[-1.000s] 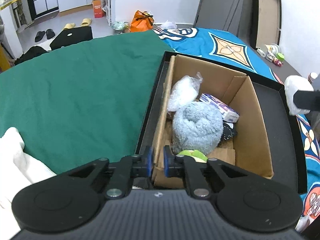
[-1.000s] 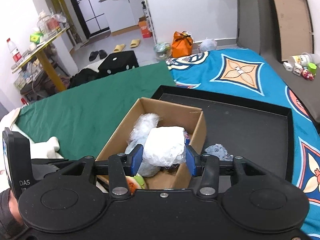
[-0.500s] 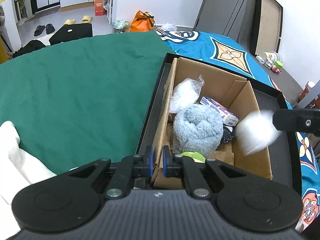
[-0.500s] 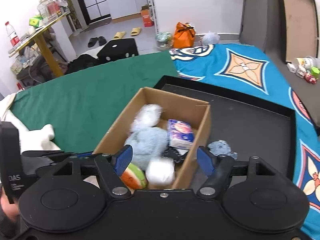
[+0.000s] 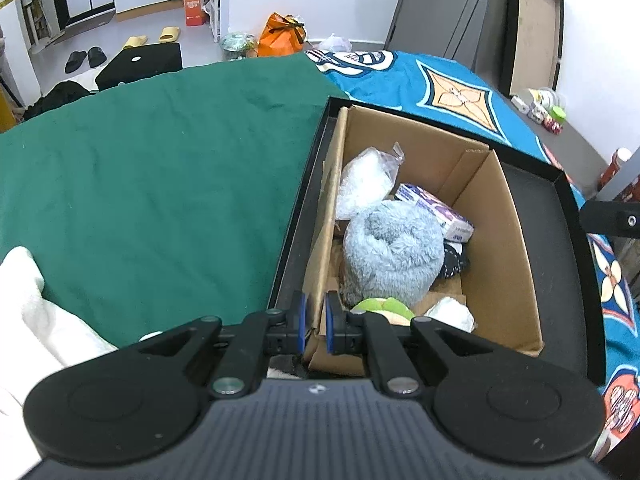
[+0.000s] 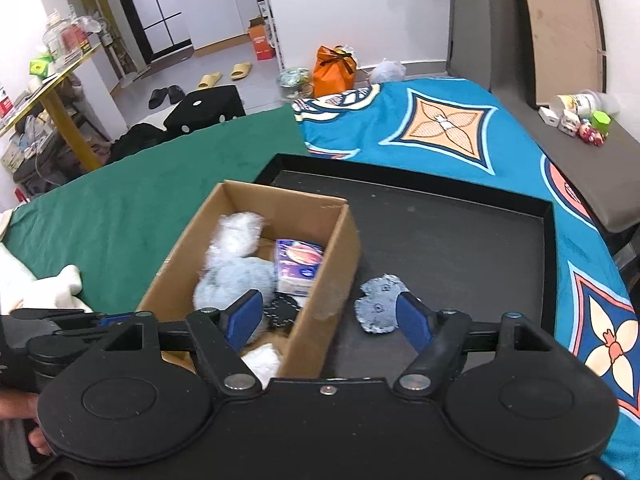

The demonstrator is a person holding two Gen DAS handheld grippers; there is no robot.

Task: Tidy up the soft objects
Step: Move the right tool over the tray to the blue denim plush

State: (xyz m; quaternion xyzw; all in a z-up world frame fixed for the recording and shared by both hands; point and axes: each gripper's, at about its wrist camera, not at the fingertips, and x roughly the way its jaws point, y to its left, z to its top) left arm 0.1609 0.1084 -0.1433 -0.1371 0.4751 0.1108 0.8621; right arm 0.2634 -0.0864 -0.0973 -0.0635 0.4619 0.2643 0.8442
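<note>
A: Right wrist view: the right gripper (image 6: 327, 316) has just been opening, nothing between its jaws now; the box (image 6: 320, 312) wall stands in front, a blue-grey rag (image 6: 378, 306) beside it on the tray (image 6: 460, 240).

B: The white bundle (image 5: 450, 312), held a second ago, lies in the box. The left gripper (image 5: 314, 320) pinches the box wall.

A lived-in home, this: slippers (image 6: 227, 74) on the tiled floor, white kitchen cabinets (image 6: 224, 4) behind, a patterned blue blanket (image 6: 440, 128) and a cluttered yellow table (image 6: 52, 84).
</note>
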